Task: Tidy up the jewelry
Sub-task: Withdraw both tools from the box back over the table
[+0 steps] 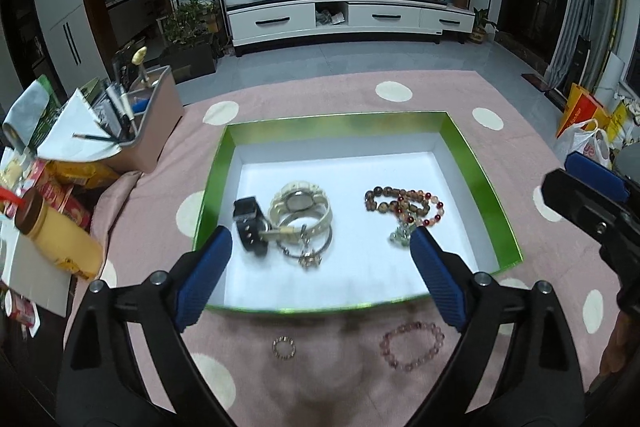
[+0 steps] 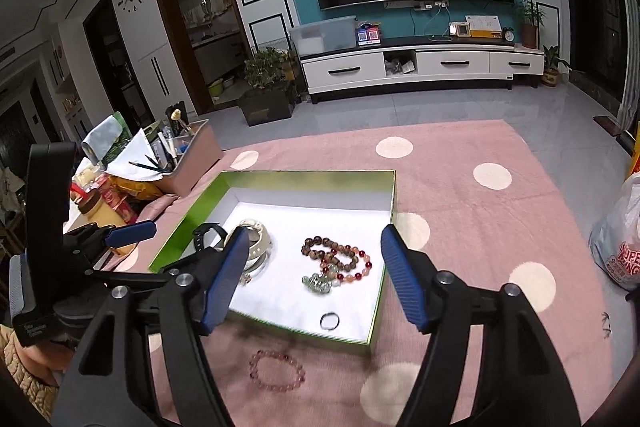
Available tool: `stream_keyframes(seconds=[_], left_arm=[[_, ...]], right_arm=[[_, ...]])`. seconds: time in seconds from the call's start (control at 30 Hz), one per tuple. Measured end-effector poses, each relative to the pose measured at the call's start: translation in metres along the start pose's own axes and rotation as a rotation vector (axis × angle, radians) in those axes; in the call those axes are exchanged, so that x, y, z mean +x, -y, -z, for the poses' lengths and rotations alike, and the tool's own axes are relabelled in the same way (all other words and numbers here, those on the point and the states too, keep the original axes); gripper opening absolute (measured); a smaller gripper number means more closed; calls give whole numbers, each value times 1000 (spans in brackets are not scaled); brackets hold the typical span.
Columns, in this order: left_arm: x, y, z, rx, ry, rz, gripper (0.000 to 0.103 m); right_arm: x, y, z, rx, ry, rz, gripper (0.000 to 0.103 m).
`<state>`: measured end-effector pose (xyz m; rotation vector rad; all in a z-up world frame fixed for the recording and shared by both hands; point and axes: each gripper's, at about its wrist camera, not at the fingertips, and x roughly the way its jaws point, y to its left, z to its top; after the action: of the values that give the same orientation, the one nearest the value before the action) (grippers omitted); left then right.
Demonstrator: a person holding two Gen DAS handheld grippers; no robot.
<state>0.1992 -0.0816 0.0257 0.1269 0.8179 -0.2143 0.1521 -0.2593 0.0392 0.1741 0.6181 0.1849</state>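
Inside green box (image 1: 476, 171) | watches (image 1: 298, 211) | bead bracelets (image 2: 340, 257) | ring (image 2: 329, 320)

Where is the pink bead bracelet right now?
The pink bead bracelet lies on the pink polka-dot cloth, just outside the near edge of the green-walled box, in both wrist views. Neither gripper touches it.

Pink dotted cloth (image 1: 460, 95), green box (image 1: 480, 183), pink bead bracelet (image 1: 412, 345), small ring (image 1: 283, 347)
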Motion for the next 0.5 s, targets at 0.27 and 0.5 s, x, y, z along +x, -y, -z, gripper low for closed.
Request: stream_keyframes(seconds=[0.27, 0.5], left_arm=[[-30, -35, 21, -88, 12, -3, 97], [-35, -66, 50, -167, -13, -22, 97]], right_arm=[[-25, 2, 16, 29, -4, -11, 78], [-35, 7, 39, 44, -24, -21, 78]])
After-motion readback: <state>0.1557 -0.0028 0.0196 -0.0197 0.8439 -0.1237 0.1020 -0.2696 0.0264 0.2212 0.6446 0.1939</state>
